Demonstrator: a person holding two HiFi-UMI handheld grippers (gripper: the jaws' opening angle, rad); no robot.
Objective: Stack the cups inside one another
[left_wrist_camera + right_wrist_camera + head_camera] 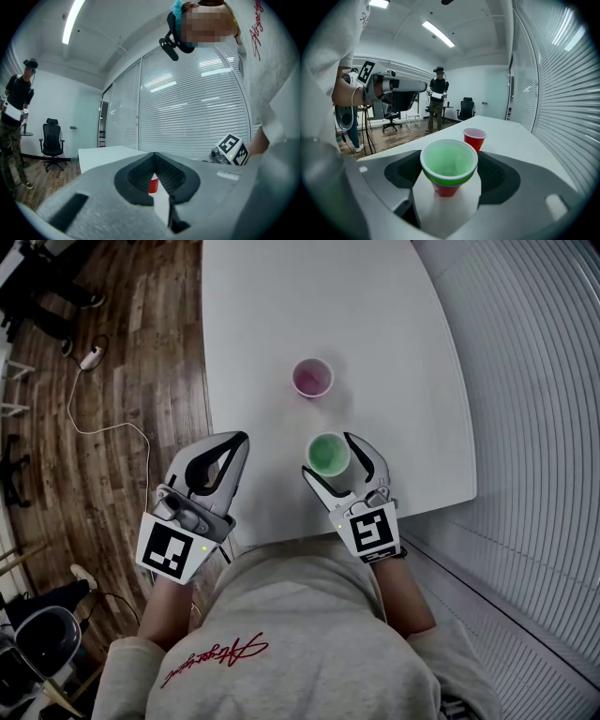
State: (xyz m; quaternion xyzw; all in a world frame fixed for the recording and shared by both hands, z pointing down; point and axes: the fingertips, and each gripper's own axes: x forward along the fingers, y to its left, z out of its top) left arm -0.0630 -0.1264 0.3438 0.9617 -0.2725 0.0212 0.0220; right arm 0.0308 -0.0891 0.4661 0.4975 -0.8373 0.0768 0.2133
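Observation:
A green cup [328, 455] sits nested in a red cup [446, 187] near the table's front edge. My right gripper [328, 456] holds this pair between its jaws, and the pads [491, 172] meet the green rim on both sides. A second red cup [312, 378] stands alone farther back on the white table [394, 324]; it also shows in the right gripper view, red cup [475, 138]. My left gripper [239, 438] hovers at the table's left edge, its jaws closed tip to tip with nothing in them. Through its gap a bit of red cup [153, 184] shows.
Wooden floor with a white cable and plug [91, 357] lies left of the table. Slatted blinds [534, 427] run along the right. A person [437, 96] stands across the room by office chairs [466, 108]. The table's front edge is close to my body.

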